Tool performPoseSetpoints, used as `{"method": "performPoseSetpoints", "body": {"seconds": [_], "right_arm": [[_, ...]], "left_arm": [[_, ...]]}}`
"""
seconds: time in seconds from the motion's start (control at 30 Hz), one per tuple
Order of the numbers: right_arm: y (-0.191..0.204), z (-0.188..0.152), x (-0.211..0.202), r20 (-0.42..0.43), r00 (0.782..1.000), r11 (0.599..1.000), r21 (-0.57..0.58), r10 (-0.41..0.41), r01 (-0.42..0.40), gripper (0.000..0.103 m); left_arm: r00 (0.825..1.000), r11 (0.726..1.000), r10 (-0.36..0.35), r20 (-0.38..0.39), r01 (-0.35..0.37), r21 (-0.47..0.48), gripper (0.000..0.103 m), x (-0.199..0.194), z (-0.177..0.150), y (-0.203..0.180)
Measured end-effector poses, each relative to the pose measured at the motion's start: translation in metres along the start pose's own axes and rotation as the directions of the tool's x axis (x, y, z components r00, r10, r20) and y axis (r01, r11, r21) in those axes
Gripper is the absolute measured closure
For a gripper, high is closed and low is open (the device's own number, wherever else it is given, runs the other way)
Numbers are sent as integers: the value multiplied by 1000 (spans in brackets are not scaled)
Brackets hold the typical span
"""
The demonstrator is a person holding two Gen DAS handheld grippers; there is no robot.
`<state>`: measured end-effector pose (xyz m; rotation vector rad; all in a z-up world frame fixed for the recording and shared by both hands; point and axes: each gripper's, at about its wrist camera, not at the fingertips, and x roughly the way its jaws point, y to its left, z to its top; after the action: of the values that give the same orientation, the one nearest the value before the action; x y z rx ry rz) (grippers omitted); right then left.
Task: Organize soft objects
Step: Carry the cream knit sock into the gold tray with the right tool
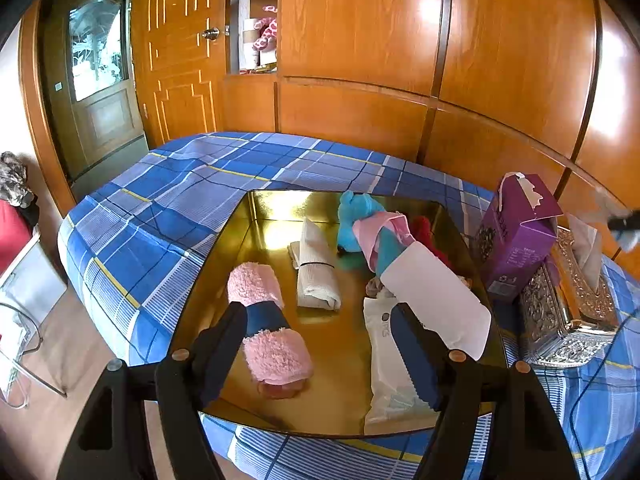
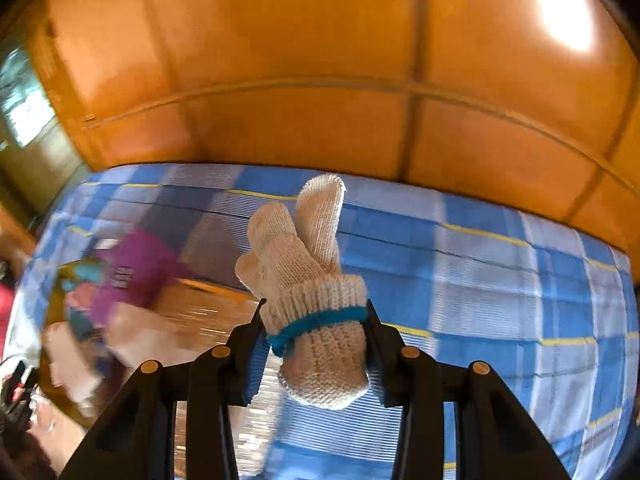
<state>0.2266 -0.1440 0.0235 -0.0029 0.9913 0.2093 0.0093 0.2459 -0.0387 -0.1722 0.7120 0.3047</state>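
Observation:
A gold tray (image 1: 276, 216) lies on the bed. In it are a pink fluffy roll (image 1: 272, 344), a white waffle cloth roll (image 1: 316, 280) with a black band, a blue plush (image 1: 356, 212) and a pink and teal bundle (image 1: 384, 240) under a white card (image 1: 436, 300). My left gripper (image 1: 318, 308) stands open low over the tray; its left pad is against the pink roll and its right finger lies over a white wipes pack (image 1: 384, 364). My right gripper (image 2: 314, 312) is shut on a rolled cream knitted glove (image 2: 304, 248) with a teal band, held up above the bed.
The bed has a blue plaid sheet (image 1: 168, 184). A purple carton (image 1: 516, 240) and an ornate silver tissue box (image 1: 568, 320) stand right of the tray. Wooden wardrobe panels (image 1: 360, 40) rise behind the bed, and a door (image 1: 100, 80) is at the left. The right wrist view is motion-blurred.

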Motion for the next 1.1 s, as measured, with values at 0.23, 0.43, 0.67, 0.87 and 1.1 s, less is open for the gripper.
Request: {"method": "performPoseSetpoints", "body": {"seconds": [0.23,0.43,0.67,0.87,1.1], "right_arm": [[71,9,-7,3,991,987,-83,137,-136,61],[123,3,-5,-13,971,962,-128,240,-240,62],[179,-25,2,-35,942,923,-188,335,-335,62],[215,-54,17,-70,927,898,-233,368,-374,62],[242,-95,32,-150,901,861,-265,407,-434,61]], "left_arm": [[1000,1000,1,-1,-1,-5,28,-1,0,2],[1000,1000,10,-3,-10,-4,27,-3,-2,6],[999,999,38,4,-38,-30,26,-11,-3,20],[998,996,66,18,-65,-64,26,-20,-2,35],[996,993,86,19,-84,-81,26,-23,-3,44]]}}
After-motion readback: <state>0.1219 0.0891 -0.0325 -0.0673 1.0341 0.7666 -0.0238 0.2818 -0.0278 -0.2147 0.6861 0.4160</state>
